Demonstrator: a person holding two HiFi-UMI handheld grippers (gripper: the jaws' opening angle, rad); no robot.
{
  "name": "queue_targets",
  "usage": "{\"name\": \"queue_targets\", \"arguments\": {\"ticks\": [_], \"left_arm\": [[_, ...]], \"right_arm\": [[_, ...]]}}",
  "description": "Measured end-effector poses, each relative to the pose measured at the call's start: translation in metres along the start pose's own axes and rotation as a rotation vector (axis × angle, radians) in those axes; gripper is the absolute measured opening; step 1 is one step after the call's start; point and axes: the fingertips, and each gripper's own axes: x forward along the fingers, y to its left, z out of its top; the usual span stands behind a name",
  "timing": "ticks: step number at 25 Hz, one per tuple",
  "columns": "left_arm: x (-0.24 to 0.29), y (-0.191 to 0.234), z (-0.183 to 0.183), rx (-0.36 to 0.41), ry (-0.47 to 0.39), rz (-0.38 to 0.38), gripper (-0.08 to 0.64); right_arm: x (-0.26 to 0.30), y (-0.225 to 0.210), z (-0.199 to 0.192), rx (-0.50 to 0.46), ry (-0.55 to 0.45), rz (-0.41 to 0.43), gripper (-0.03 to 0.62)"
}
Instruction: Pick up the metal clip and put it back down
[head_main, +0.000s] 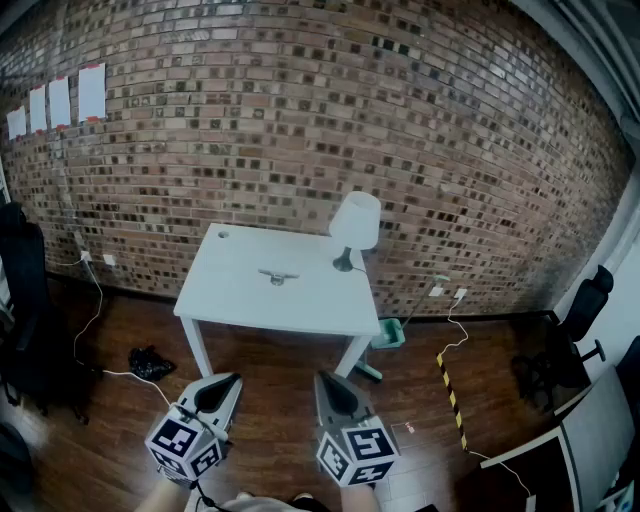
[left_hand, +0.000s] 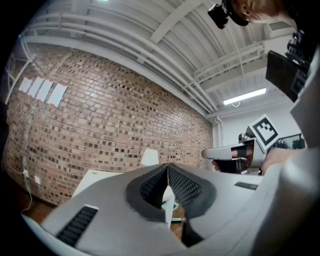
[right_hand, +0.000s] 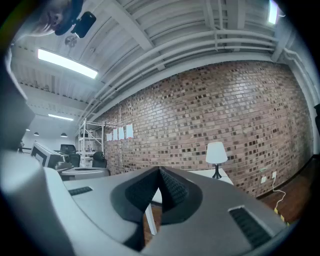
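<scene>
while well beyond hand-held grippers (head_main: 231, 380) (head_main: 323, 378), clip (head_main: 278, 275)

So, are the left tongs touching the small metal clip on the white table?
Apart. In the head view the left tongs hover over the wooden floor, short of the white table, while the small grey metal clip lies on its top.
</scene>
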Motion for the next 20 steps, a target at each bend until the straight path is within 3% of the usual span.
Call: {"name": "queue_targets", "arguments": {"ticks": [3,8,11,14,20], "left_arm": [[-0.011,0.011,0.000,0.052,0.007,-0.004,0.017],[-0.017,0.015,0.001,0.051,-0.050,-0.061,0.017],[-0.012,0.005,0.007,0.153,-0.074,-0.123,0.017],[-0.001,0.003,0.002,0.215,-0.035,-0.159,0.017],[0.045,0.034,-0.024,0.217,0.062,-0.138,0.017]], "right_arm": [[0.004,0.016,-0.005,-0.003,0.008,-0.005,-0.009],[0.010,0.024,-0.018,-0.003,0.029,-0.013,-0.009],[0.020,0.022,-0.018,0.003,0.022,-0.020,-0.009],[0.038,0.019,-0.021,0.014,0.017,-0.020,-0.009],[0.089,-0.014,-0.040,0.059,0.022,-0.015,-0.009]]}}
